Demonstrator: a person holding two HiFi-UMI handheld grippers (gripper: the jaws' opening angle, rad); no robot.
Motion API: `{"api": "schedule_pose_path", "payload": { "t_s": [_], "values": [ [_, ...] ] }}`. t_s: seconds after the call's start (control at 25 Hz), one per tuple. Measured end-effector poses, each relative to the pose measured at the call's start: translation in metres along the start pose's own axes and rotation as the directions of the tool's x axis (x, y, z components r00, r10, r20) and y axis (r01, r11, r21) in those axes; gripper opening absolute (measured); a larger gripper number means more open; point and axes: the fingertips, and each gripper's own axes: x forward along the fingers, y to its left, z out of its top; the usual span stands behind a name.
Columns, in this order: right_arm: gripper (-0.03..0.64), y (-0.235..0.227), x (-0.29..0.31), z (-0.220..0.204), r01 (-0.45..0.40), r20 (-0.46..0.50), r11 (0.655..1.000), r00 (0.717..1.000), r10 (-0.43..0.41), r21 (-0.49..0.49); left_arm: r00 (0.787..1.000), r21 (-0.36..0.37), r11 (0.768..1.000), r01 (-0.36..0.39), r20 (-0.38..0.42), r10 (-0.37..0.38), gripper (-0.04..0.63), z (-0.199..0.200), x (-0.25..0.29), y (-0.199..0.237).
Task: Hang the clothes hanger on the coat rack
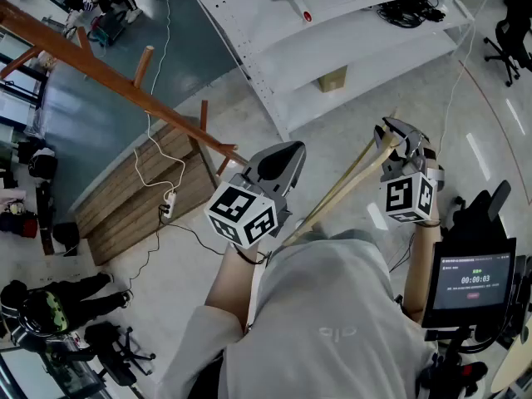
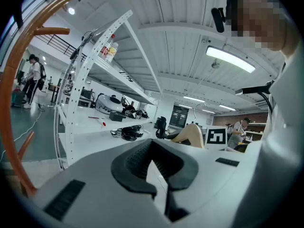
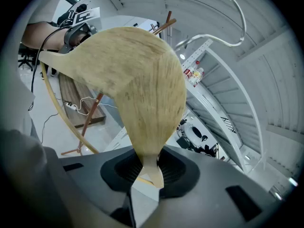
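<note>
My right gripper (image 1: 397,142) is shut on a pale wooden clothes hanger (image 1: 349,181), whose arm slants down-left toward my body. In the right gripper view the hanger's broad wooden shoulder (image 3: 137,80) rises from between the jaws of the right gripper (image 3: 149,167), and its metal hook (image 3: 232,27) curves at the top right. The brown wooden coat rack (image 1: 100,73) leans across the upper left, with pegs (image 1: 143,65) sticking up. My left gripper (image 1: 278,160) is shut with nothing in it, pointing toward the rack. The rack's pole (image 2: 14,80) arcs along the left edge of the left gripper view.
A white shelving unit (image 1: 357,32) with gear on its shelves stands ahead. A wooden platform (image 1: 141,189) with a power strip (image 1: 169,202) and cable lies under the rack. A screen (image 1: 470,281) is mounted at my right. A person (image 1: 50,306) is at the lower left.
</note>
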Motion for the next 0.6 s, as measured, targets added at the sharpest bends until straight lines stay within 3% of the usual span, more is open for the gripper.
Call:
{"api": "schedule_pose_path", "payload": {
  "t_s": [0.36, 0.6],
  "values": [
    [0.097, -0.005, 0.069, 0.044, -0.088, 0.08, 0.995, 0.993, 0.091, -0.047, 0.996, -0.041, 0.995, -0.088, 0.018, 0.089, 0.002, 0.013, 0.003, 0.052],
    [0.097, 0.01, 0.116, 0.092, -0.192, 0.189, 0.971, 0.957, 0.218, -0.146, 0.974, -0.089, 0.973, -0.212, 0.067, 0.218, 0.002, 0.021, -0.012, 0.08]
  ]
}}
